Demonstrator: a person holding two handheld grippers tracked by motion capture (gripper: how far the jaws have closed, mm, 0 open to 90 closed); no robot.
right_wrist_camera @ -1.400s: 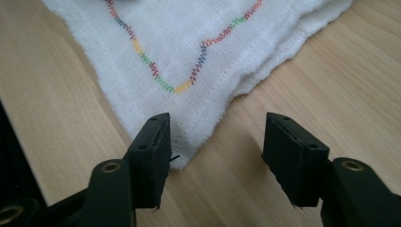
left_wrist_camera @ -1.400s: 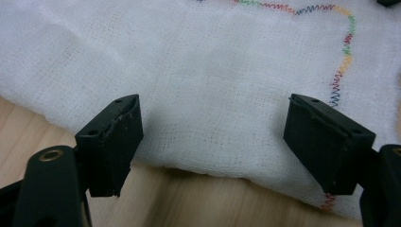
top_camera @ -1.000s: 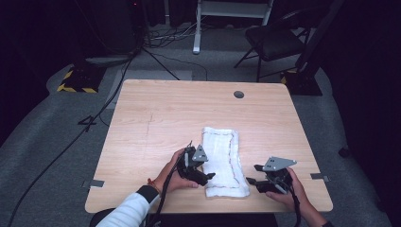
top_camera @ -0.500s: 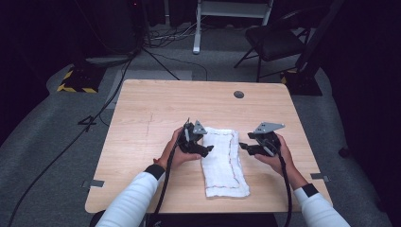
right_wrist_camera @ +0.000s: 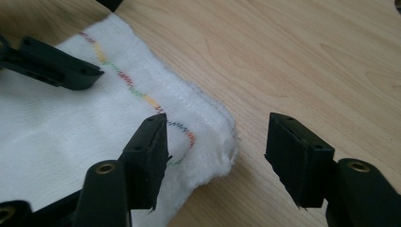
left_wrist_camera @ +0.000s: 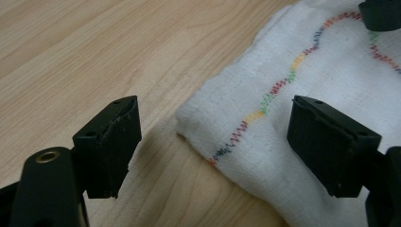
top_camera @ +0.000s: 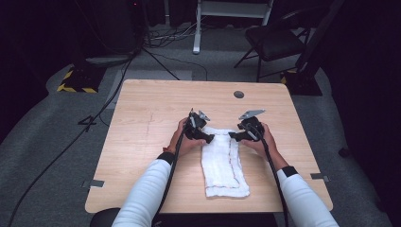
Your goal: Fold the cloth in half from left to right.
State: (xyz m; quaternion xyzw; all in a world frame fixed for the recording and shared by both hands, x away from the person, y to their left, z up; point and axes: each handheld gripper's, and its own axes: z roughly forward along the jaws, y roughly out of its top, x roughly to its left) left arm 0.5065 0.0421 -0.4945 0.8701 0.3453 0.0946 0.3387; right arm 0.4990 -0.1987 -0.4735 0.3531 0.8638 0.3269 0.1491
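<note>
Both grippers [top_camera: 211, 137] [top_camera: 232, 135] gaping at my towel [top_camera: 222, 161] far corners | nothing gripped | lower, straddle each corner [left_wrist_camera: 189, 120] [right_wrist_camera: 222, 137], then pinch together.

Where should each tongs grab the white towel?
At the two far corners of the towel. Left tongs come in from its left edge, right tongs from its right. It lies flat and folded; those corners show thick, slightly lifted edges, and open jaws already straddle each.

Beyond my claws, past the wooden table's [top_camera: 142, 123] round grommet [top_camera: 239, 94] — a dark folding chair [top_camera: 276, 40], floor cables [top_camera: 156, 38], a white frame [top_camera: 234, 9].
</note>
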